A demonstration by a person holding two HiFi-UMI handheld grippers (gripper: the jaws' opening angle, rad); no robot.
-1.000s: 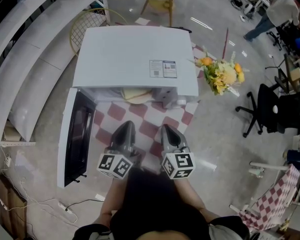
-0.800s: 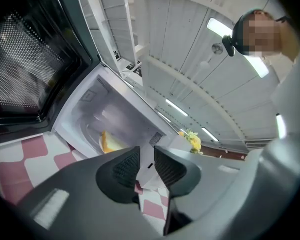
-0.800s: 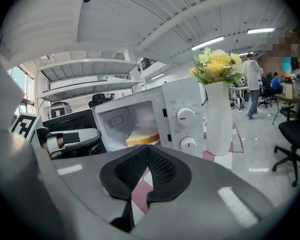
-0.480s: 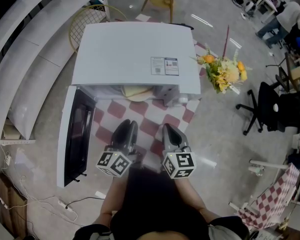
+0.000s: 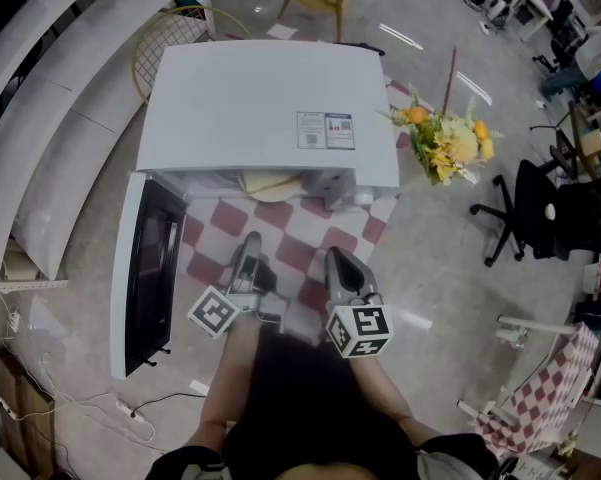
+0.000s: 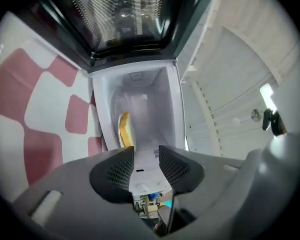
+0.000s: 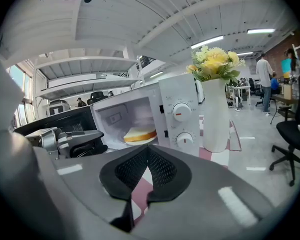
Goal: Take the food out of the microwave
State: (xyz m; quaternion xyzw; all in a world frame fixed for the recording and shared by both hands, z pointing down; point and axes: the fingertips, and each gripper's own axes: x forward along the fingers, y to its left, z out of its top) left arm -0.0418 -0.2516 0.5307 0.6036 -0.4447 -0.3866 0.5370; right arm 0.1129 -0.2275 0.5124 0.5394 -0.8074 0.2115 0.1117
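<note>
The white microwave point(image 5: 270, 108) stands on a red-and-white checked cloth, its door point(image 5: 145, 268) swung open to the left. Inside lies the food point(image 7: 140, 134), a yellow-edged slice on a pale plate; the plate's rim point(image 5: 270, 184) peeks out of the cavity in the head view. My left gripper point(image 5: 248, 255) is rolled onto its side just before the opening. Its jaws are opening, with nothing between them, and the food point(image 6: 124, 129) sits well beyond them. My right gripper point(image 5: 337, 265) hangs beside it, shut and empty, its tips touching point(image 7: 148, 156).
A white vase of yellow flowers point(image 5: 445, 148) stands right of the microwave, close to its control knobs point(image 7: 181, 113). A black office chair point(image 5: 540, 213) is on the floor further right. A wire basket point(image 5: 175, 43) lies behind the microwave. White shelving runs along the left.
My left gripper has rolled onto its side, sunk a little, and its jaws have gone from shut to open. The right gripper has stayed where it was.
</note>
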